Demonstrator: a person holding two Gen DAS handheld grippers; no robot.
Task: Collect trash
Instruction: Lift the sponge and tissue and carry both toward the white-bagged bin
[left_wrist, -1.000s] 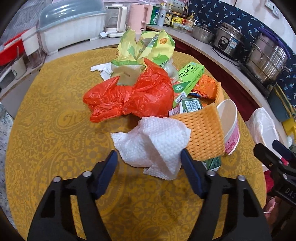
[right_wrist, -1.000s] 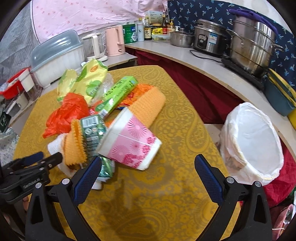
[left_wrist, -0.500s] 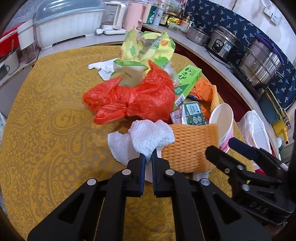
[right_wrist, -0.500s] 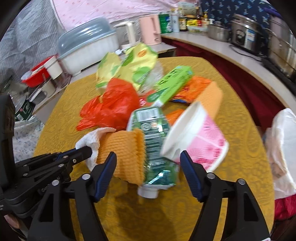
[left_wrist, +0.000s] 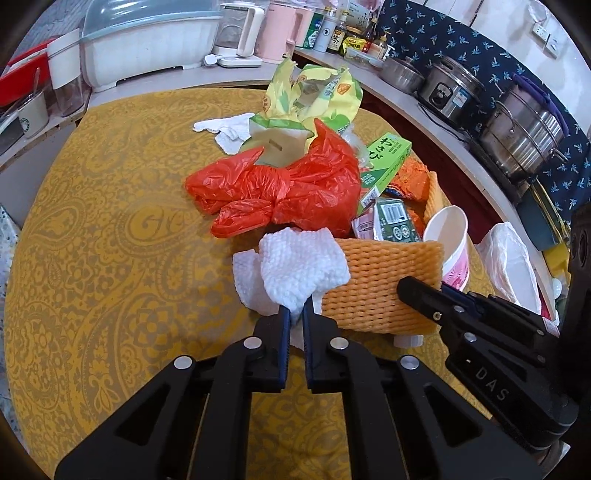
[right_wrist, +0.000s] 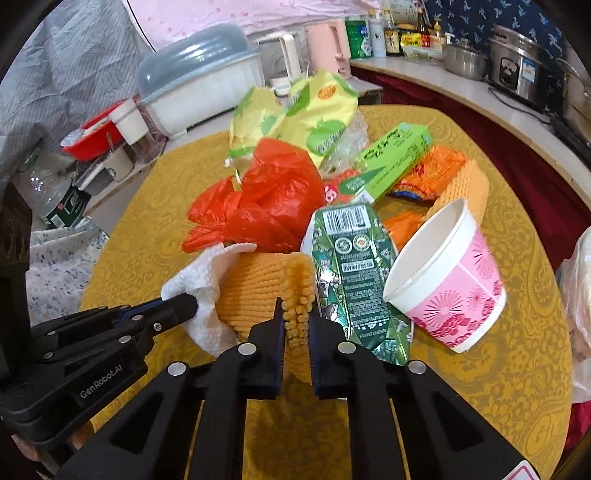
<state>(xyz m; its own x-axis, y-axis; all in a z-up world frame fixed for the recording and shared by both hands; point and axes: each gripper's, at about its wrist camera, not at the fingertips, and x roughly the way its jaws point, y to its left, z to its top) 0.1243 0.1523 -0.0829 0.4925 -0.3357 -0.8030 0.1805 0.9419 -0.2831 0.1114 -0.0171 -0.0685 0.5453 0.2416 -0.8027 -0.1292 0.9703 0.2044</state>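
Newly pinched: tissue (left_wrist: 303, 269), foam net (right_wrist: 295, 295).

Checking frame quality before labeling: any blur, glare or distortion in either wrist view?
Left wrist: sharp, even indoor light, strong fisheye bend, dark corners; mild glare on the steel pots; the white paper towel is nearly blown out. Right wrist: the orange foam net is crisp, the yellow snack bag and counter behind slightly soft; same vignette.

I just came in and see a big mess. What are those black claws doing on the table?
Someone is clearing trash with two hand-held claws. The left claw is pinched shut on a white paper towel. The right claw has just closed on the orange foam net. The rest of the pile still sits on the yellow table.
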